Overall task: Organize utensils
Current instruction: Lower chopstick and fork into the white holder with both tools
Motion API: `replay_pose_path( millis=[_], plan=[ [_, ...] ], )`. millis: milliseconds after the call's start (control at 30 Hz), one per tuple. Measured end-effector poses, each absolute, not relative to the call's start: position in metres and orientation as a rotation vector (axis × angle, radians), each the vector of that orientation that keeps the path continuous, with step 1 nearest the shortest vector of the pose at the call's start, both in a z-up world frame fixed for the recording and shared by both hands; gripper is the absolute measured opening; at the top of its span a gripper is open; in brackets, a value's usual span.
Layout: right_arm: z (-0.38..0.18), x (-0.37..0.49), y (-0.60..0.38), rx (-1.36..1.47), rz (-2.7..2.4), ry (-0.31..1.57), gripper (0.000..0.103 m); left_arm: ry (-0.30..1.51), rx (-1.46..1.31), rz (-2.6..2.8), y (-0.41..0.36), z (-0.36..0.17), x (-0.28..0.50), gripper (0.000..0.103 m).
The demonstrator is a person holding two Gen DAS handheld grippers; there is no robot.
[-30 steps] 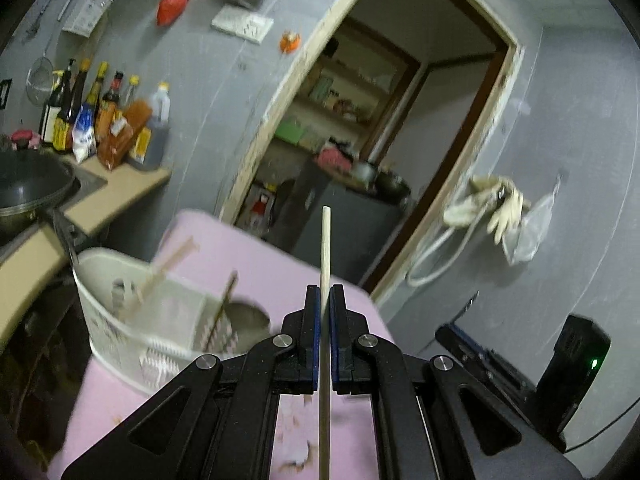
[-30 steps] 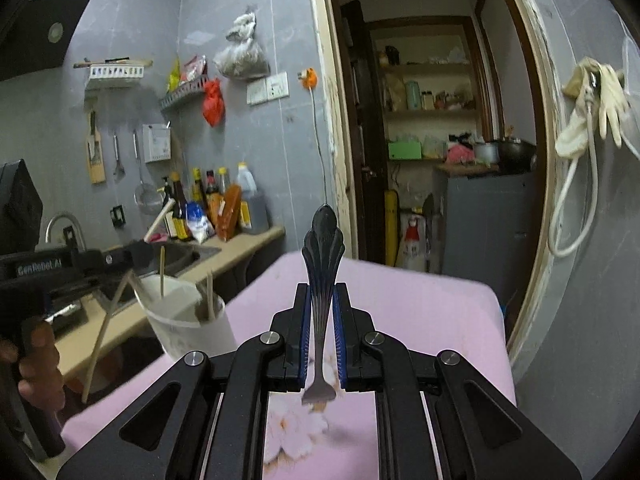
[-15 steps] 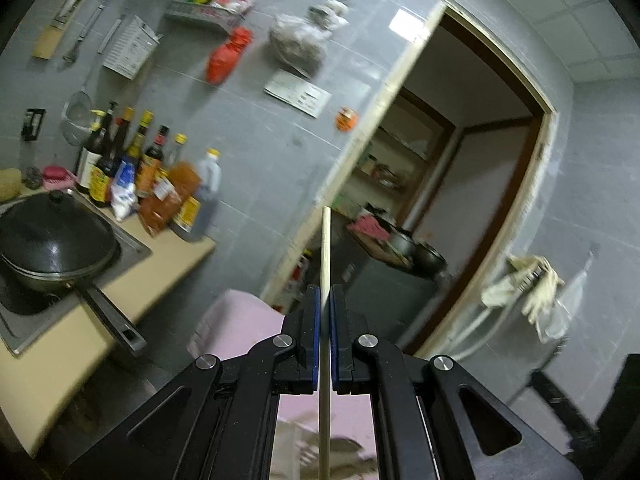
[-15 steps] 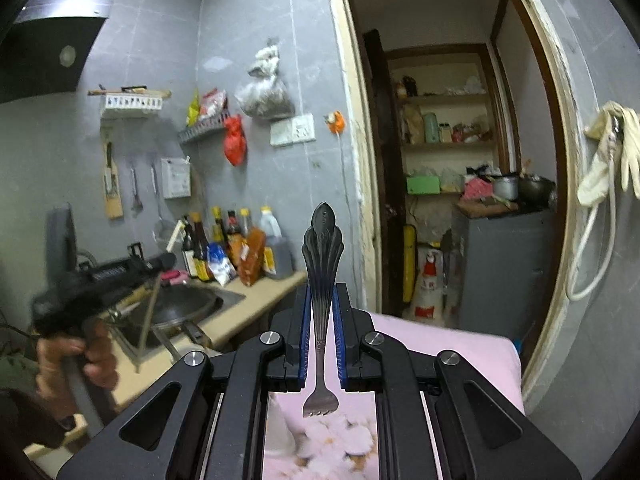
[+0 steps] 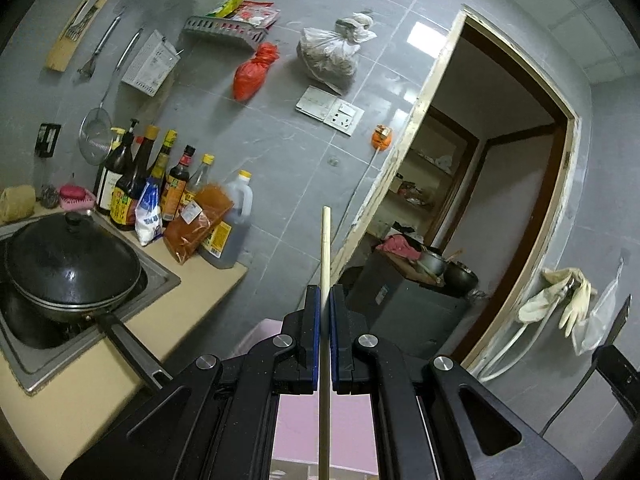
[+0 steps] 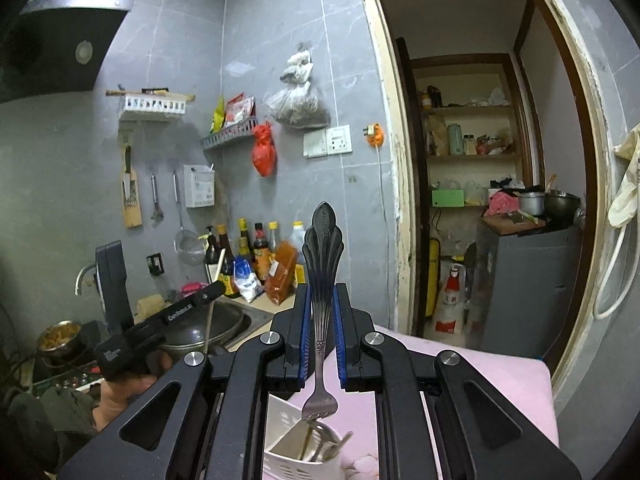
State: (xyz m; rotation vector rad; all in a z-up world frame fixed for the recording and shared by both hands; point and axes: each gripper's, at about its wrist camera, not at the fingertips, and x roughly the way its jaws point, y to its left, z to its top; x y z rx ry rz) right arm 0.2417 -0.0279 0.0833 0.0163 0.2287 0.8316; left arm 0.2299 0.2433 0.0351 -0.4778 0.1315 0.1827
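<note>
My left gripper (image 5: 325,304) is shut on a single wooden chopstick (image 5: 325,248) that stands upright between the pads, pointing toward the wall. My right gripper (image 6: 320,304) is shut on a metal fork (image 6: 321,272), handle up and tines down, just above a white slotted utensil holder (image 6: 292,452) that holds several utensils. The left gripper (image 6: 160,320) with its chopstick also shows at the left of the right wrist view, over the counter.
A pink flowered tablecloth (image 6: 480,376) covers the table. A black lidded wok (image 5: 68,268) sits in the sink by sauce bottles (image 5: 160,192) on the counter. An open doorway (image 6: 472,184) leads to a pantry with a grey cabinet (image 6: 528,288).
Both grippers tilted upward, so the table dropped out of view. The left gripper swung over the counter with its chopstick. The fork now hangs over the white holder.
</note>
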Motion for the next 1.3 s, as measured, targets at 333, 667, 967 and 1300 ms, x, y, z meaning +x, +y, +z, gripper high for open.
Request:
replay_pose_path(
  millis=[333,667,967,1300],
  plan=[
    [0.053,0.251,-0.01,0.062,0.781,0.329,0.008,0.131,-0.487,0.131,0.244,0.013,0.238,0.002],
    [0.026,0.256,-0.001,0.081,0.752,0.418,0.008,0.142,-0.511,0.16,0.249,-0.005,0.246,0.002],
    [-0.001,0.262,0.004,0.074,0.726,0.501,0.009,0.119,-0.392,0.173,0.227,-0.021,0.247,0.002],
    [-0.015,0.263,0.007,0.076,0.721,0.553,0.009,0.043,-0.244,0.181,0.202,-0.027,0.231,0.002]
  ],
)
